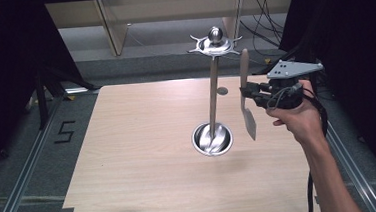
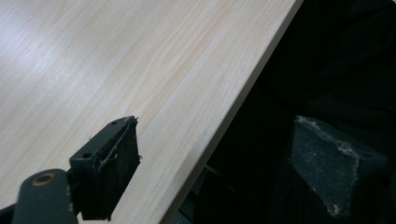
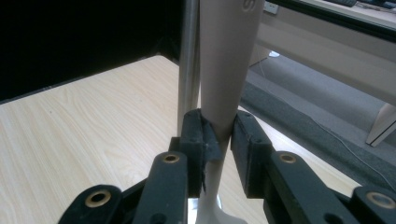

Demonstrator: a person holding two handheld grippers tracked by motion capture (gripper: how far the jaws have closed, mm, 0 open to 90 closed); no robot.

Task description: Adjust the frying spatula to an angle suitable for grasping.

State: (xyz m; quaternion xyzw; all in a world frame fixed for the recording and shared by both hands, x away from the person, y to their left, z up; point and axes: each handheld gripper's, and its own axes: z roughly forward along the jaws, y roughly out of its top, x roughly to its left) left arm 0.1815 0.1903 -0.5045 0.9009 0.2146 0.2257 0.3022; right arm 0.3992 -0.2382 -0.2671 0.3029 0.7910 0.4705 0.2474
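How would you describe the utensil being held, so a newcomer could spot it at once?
Start at the wooden table and find the steel stand rising from its round base near the middle. Just right of that pole, the right claw grips a beige spatula, held upright above the table. It is flat and pale; the pole is thin, shiny metal.

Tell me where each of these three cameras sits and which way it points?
High view: above the table, looking down; forearm and right hand-held gripper gripping a spatula.
Left gripper view: on the left hand-held gripper, at the table's edge; jaws apart.
Right gripper view: along its jaws, clamping the spatula handle.
Shared: spatula, stand pole.
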